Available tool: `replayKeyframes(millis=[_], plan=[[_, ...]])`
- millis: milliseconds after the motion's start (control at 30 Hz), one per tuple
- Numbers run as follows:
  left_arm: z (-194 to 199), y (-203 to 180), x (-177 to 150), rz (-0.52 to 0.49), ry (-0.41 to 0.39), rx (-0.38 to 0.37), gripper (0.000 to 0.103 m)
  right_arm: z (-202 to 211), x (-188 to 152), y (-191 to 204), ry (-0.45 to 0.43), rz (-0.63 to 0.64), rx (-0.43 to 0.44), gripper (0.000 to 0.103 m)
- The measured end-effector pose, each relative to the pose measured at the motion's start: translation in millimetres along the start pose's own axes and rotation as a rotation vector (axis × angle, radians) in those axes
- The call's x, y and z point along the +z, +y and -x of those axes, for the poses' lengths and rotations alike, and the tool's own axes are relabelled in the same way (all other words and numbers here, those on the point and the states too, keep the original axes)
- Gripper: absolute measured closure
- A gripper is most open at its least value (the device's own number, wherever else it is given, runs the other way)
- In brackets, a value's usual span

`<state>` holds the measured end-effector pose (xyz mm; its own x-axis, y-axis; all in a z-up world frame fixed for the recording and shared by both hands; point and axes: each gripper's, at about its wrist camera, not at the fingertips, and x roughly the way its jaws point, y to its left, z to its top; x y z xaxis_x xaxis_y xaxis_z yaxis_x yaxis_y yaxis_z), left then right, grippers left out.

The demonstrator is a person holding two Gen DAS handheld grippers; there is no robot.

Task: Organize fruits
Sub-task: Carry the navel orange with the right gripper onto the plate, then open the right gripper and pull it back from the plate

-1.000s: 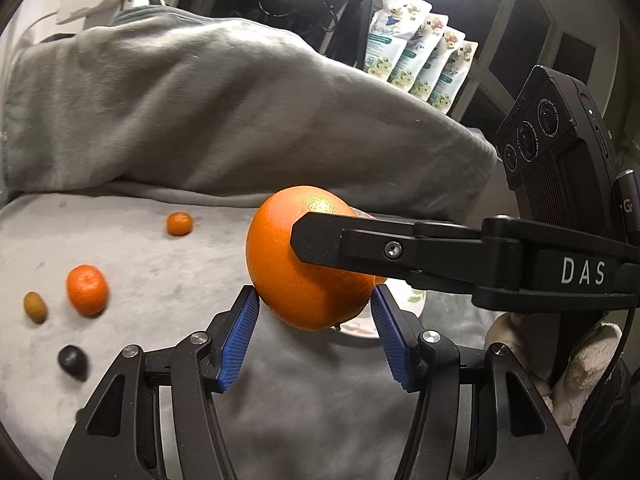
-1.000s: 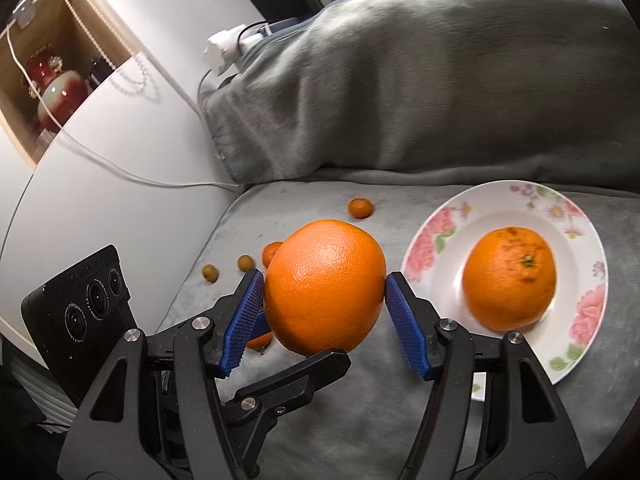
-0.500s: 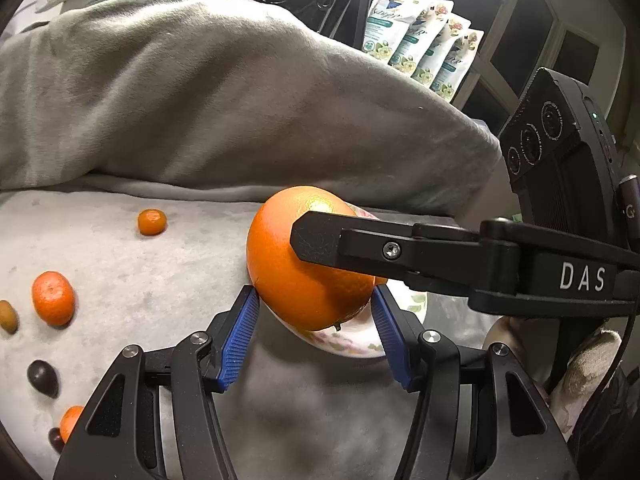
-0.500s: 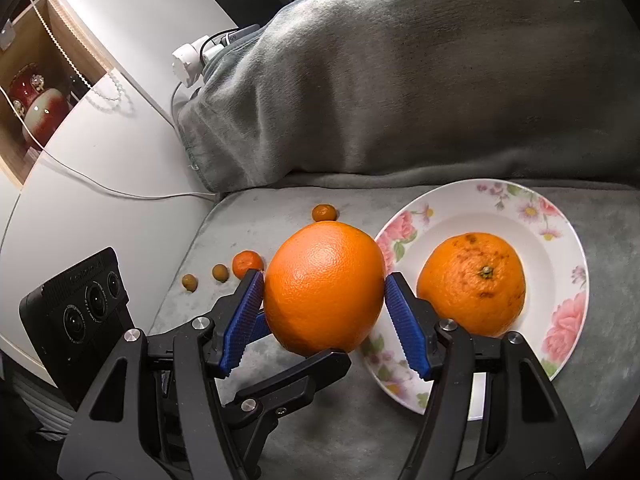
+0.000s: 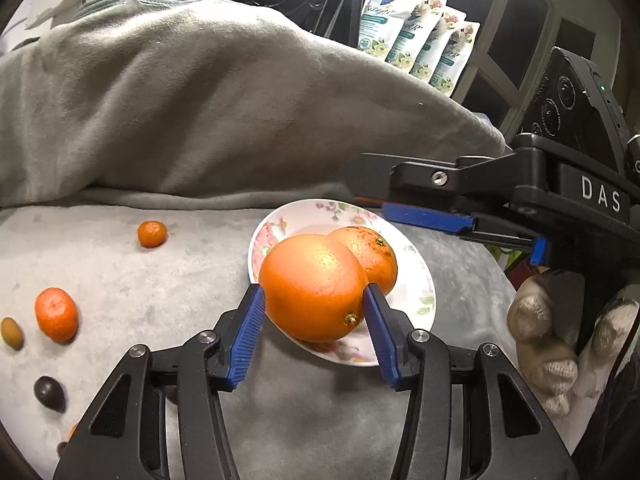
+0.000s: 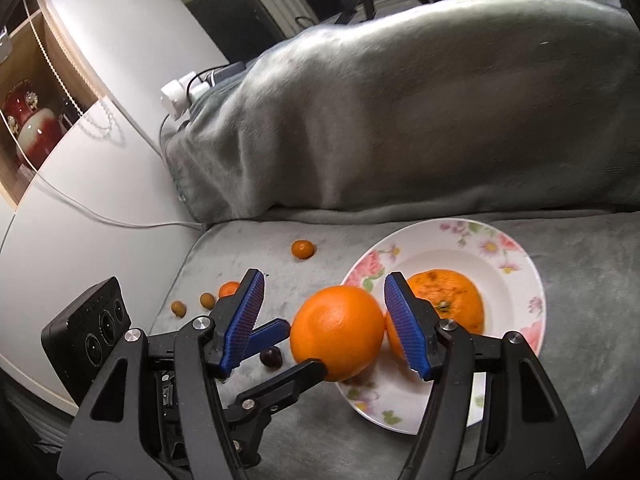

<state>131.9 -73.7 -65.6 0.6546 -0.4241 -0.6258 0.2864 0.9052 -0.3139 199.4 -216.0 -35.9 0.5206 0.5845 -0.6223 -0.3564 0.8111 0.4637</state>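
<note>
My left gripper (image 5: 314,304) is shut on a large orange (image 5: 314,288) and holds it over the near rim of a floral plate (image 5: 420,280). A second orange (image 5: 376,252) lies in the plate. In the right wrist view the held orange (image 6: 336,332) sits in the left gripper's fingers (image 6: 268,334) at the plate's (image 6: 516,264) left rim, beside the other orange (image 6: 452,300). My right gripper (image 6: 324,304) is open, its pads apart from the fruit; it also shows at the right of the left wrist view (image 5: 428,216).
Small fruits lie on the grey cushion at left: a mandarin (image 5: 56,314), a kumquat-sized orange (image 5: 152,234), an olive-coloured one (image 5: 11,333) and a dark one (image 5: 49,394). A grey blanket (image 5: 200,112) is heaped behind. A white wall and cable (image 6: 100,216) are at left.
My right gripper has opened and let go of the large orange and drawn back. My left gripper now holds the orange, lower, over the plate's rim.
</note>
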Motion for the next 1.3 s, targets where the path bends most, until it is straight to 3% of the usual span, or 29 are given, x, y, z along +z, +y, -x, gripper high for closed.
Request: replayKeyframes(millis=[400, 500, 600, 1300], plan=[[7, -3, -1, -0.012, -0.001, 0.004, 0.044, 23, -10, 0, -0.045, 0.003, -0.044, 0.026], [12, -1, -2, -0.006, -0.011, 0.011, 0.035, 30, -14, 4, -0.065, 0.017, -0.06, 0.019], [19, 1, -3, 0.0, -0.023, 0.011, 0.032, 36, -17, 9, -0.083, 0.032, -0.084, 0.012], [48, 4, -11, -0.004, -0.058, 0.045, 0.03, 69, -38, 8, -0.183, 0.013, -0.134, 0.011]])
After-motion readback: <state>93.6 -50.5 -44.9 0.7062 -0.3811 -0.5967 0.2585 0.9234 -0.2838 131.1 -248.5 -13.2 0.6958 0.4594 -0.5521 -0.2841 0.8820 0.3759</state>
